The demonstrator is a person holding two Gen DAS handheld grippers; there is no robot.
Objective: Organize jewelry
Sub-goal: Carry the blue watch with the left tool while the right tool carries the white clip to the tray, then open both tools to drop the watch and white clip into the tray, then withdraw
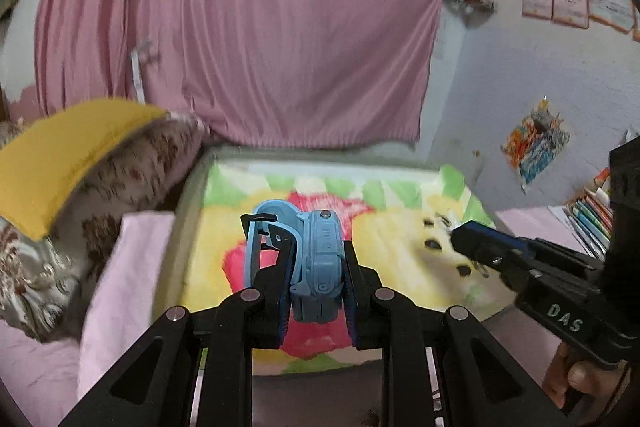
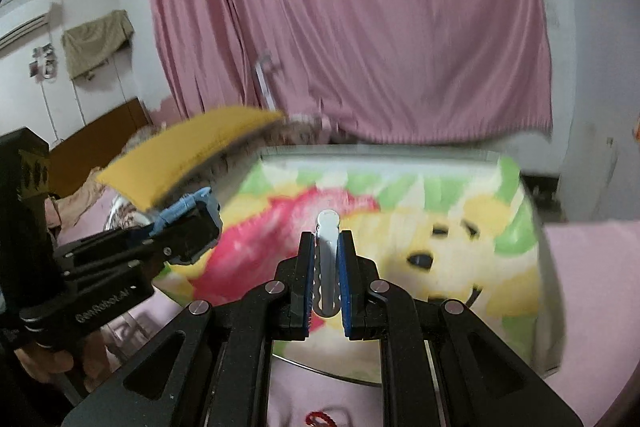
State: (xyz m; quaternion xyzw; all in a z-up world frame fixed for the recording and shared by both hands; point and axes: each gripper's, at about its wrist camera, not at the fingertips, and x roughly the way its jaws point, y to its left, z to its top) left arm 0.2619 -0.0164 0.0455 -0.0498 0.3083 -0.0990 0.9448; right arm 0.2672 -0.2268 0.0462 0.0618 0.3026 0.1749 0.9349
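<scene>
Left claw (image 1: 316,267), centre of its frame, is clamped on a light-blue plastic wristwatch (image 1: 318,263), strap looped to the left. Right claw (image 2: 326,267) pinches a slim white metal hair clip (image 2: 328,255) over the cartoon-printed cloth (image 2: 460,211). Risk: the thin clip twisting free if grip eases.

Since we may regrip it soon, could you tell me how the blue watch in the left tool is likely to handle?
The blue watch probably feels light. Its body looks rigid, clamped between the left tool's pads. The strap loops out freely, so it may flop and snag.
</scene>
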